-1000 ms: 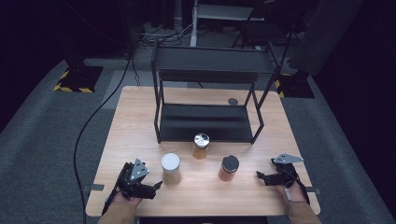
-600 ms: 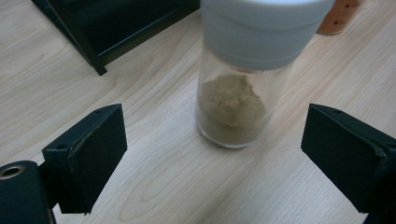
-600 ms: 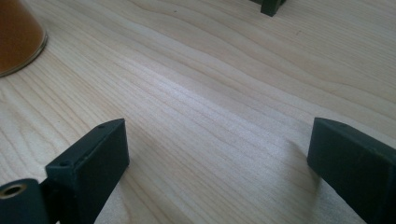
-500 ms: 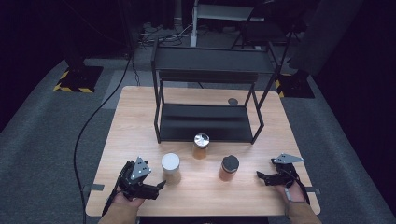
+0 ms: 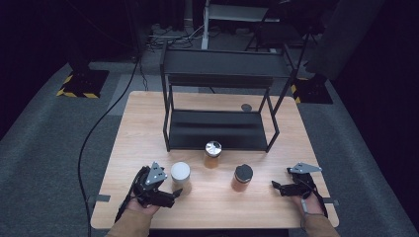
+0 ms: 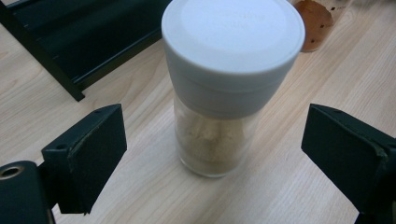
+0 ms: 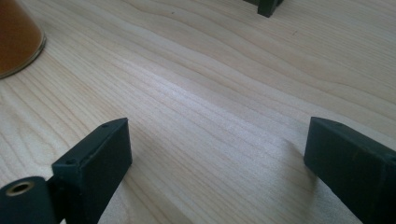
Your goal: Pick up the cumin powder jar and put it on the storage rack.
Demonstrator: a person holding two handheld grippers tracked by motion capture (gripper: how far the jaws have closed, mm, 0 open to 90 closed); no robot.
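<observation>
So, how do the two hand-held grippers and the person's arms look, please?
Both tools are black. The left hand-held gripper and the right hand-held gripper each carry a grey three-cornered plate on top and a black cable. The jaw pads are flat, rectangular black blocks with a small screw hole. The person wears brownish sleeves.

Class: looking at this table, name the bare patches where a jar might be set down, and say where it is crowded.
Bare wood lies left of the black rack, right of it, and between the black-lidded jar and the right tongs. Crowded: the strip before the rack, holding the white-lidded jar, silver-lidded jar and left tongs.
</observation>
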